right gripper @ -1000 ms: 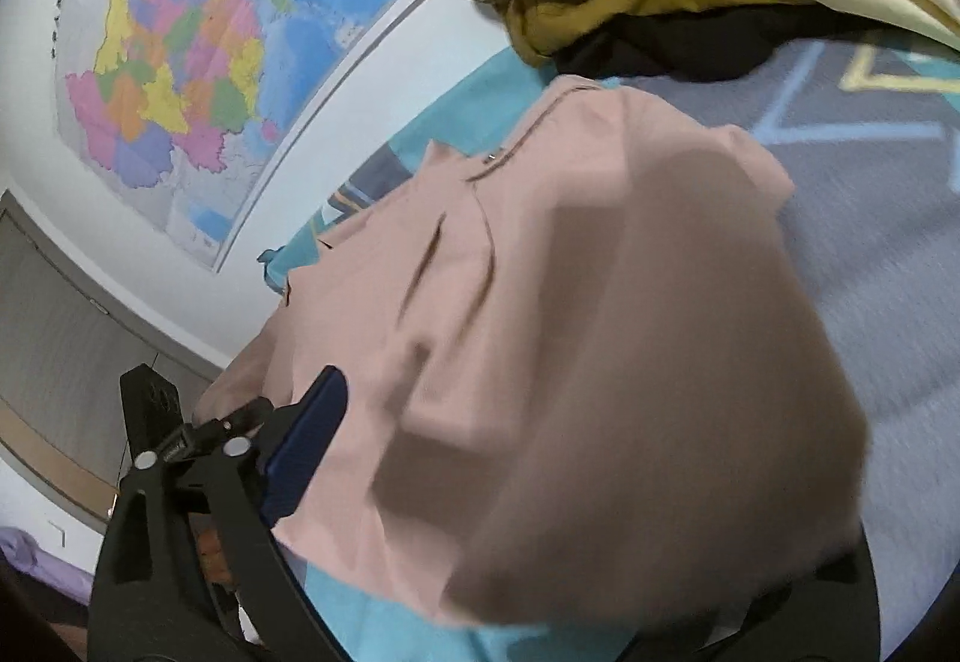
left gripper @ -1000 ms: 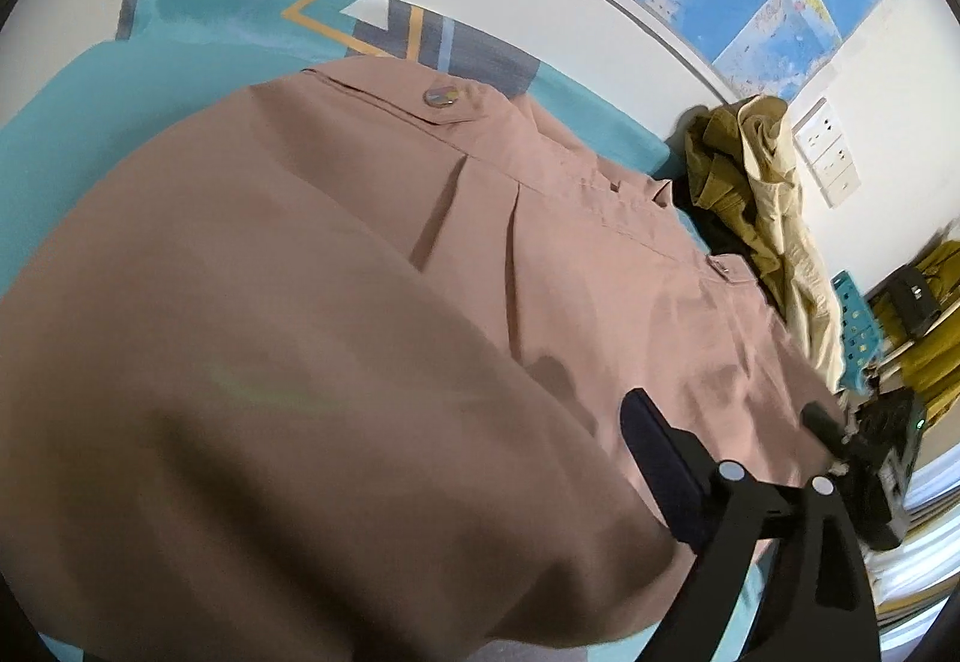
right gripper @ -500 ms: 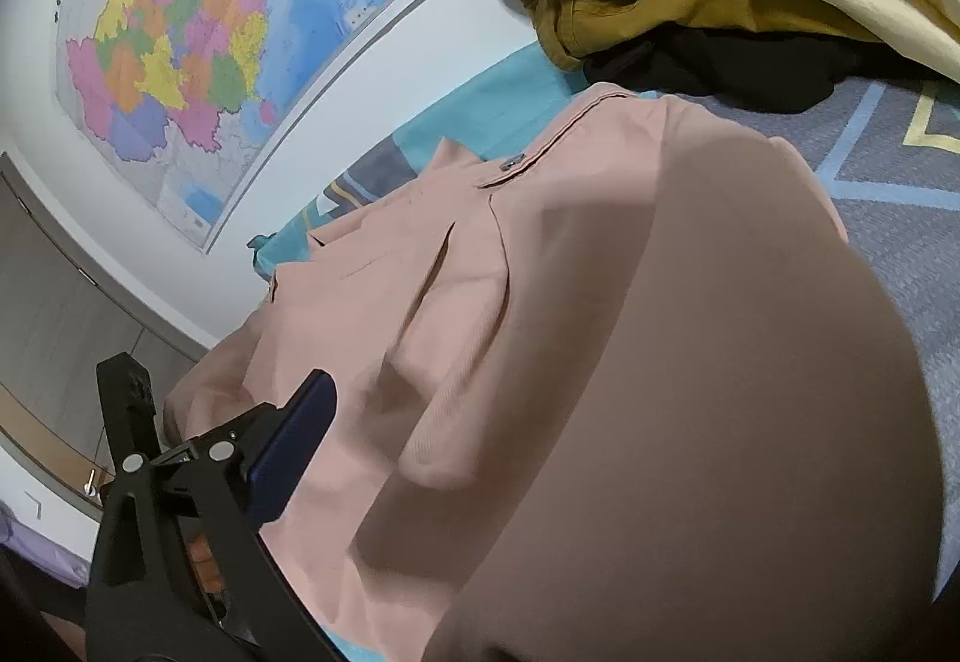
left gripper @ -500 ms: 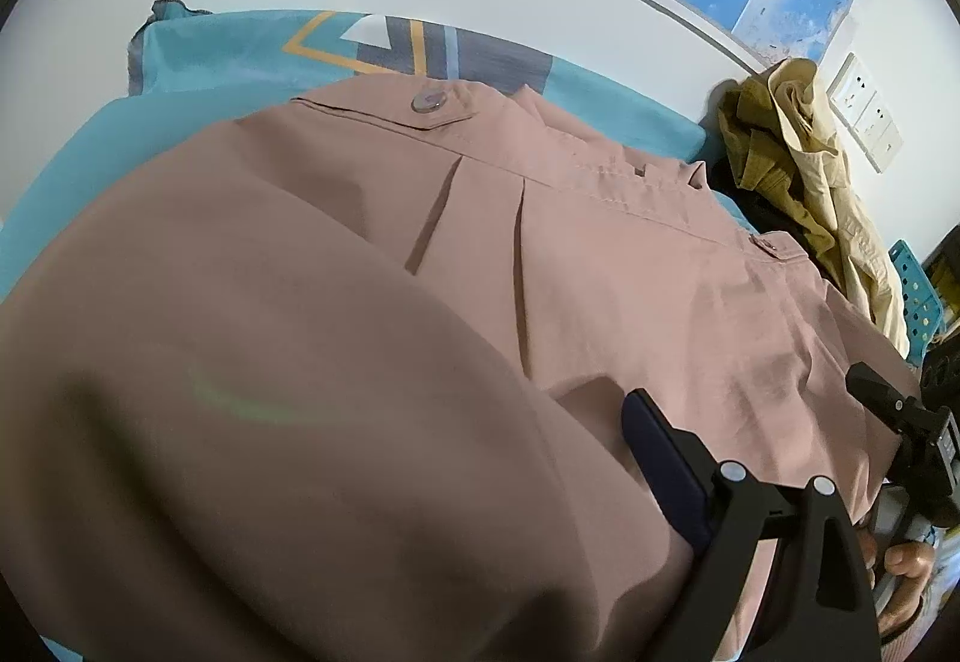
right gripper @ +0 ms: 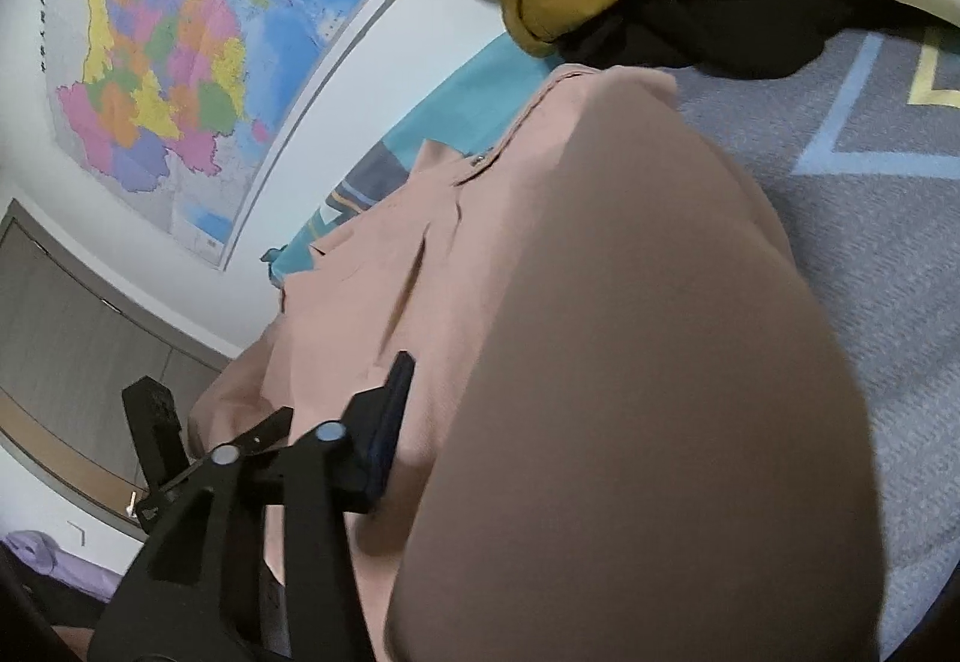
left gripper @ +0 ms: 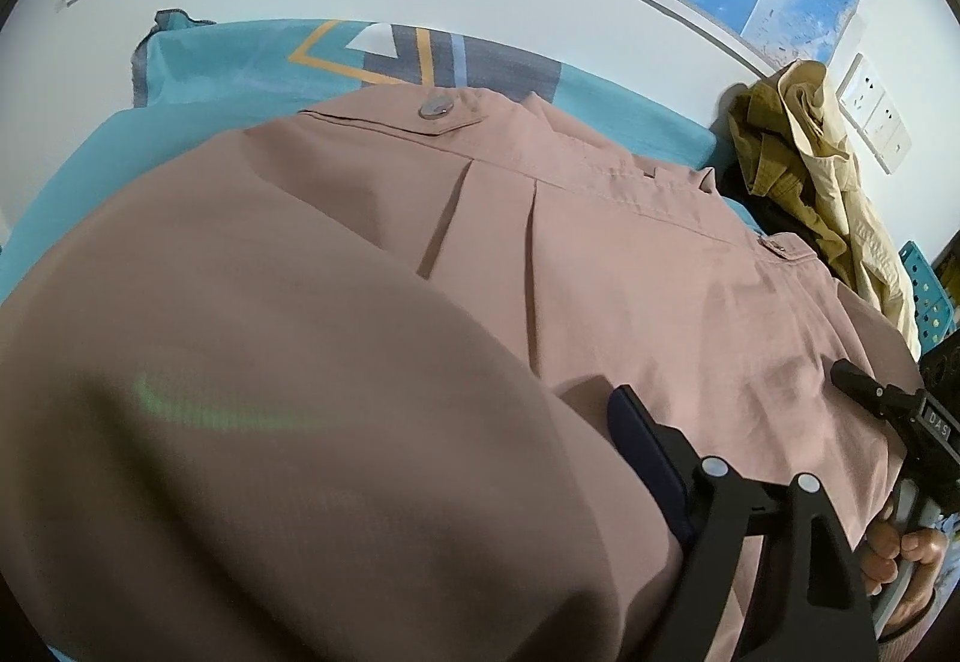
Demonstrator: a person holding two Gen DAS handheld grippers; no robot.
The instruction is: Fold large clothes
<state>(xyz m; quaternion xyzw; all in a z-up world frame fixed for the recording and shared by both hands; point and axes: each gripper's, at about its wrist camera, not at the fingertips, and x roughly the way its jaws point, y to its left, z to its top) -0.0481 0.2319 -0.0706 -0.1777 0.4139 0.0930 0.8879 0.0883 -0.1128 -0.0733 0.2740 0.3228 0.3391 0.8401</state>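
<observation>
While both grippers close on its near hem, the pink garment (left gripper: 630, 266) runs lengthwise toward the far wall; whether the left gripper (left gripper: 420, 482) and right gripper (right gripper: 540, 422) already pinch it cannot be told.

Dusty-pink coat (left gripper: 630, 266), back side up, spread flat across teal patterned bedsheet (left gripper: 240, 62). Buttoned shoulder tabs, pleats under yoke seam. Near hem bulges up, blurred, covering much of both views.
</observation>
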